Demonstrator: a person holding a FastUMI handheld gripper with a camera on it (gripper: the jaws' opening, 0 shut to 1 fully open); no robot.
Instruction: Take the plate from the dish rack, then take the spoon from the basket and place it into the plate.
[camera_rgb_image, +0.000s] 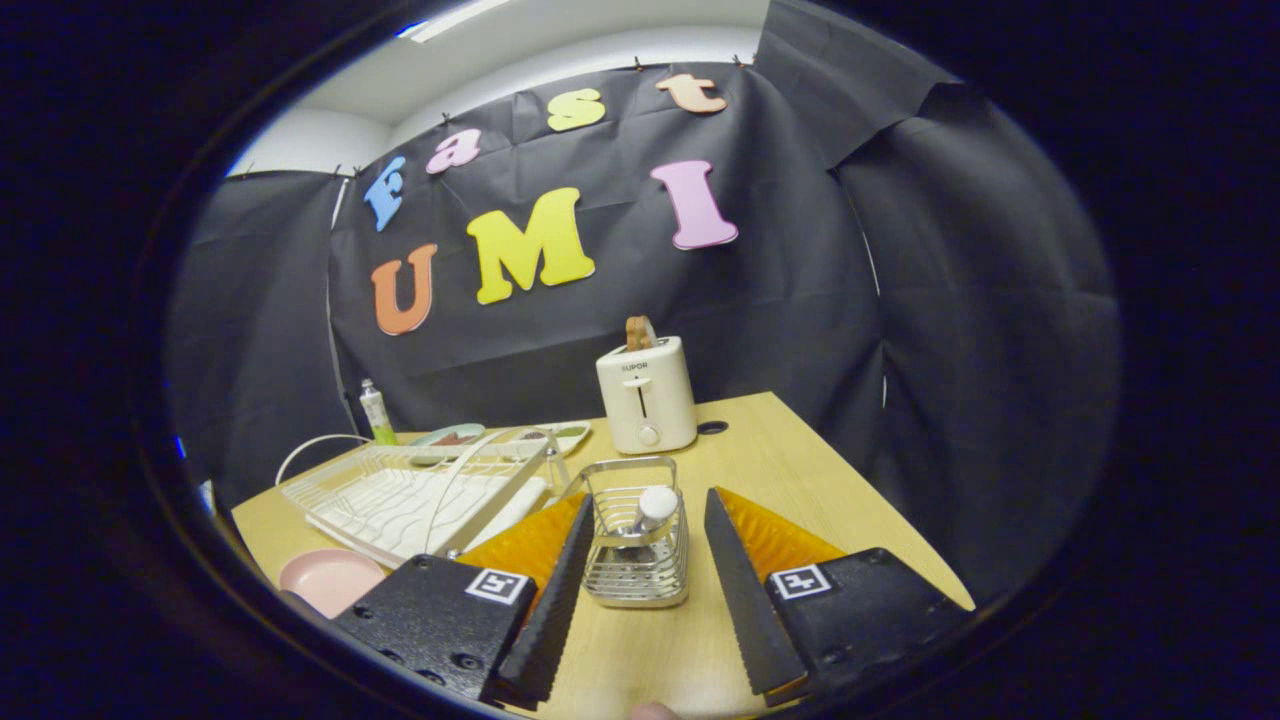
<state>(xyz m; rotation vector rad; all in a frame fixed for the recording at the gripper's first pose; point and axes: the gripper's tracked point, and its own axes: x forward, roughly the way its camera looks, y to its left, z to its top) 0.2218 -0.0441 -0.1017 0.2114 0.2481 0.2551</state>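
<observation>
jaws (640, 590) spread wide, flanking basket (635, 545) without touching

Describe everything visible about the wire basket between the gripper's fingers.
The basket is a small, upright, silvery wire caddy of thin horizontal bars with a looped handle arching over its top. It stands on the wooden table, in front of the toaster and beside the dish rack. A spoon stands inside, its white handle end poking up. The open gripper has a finger on either side of it; contact cannot be told.
</observation>
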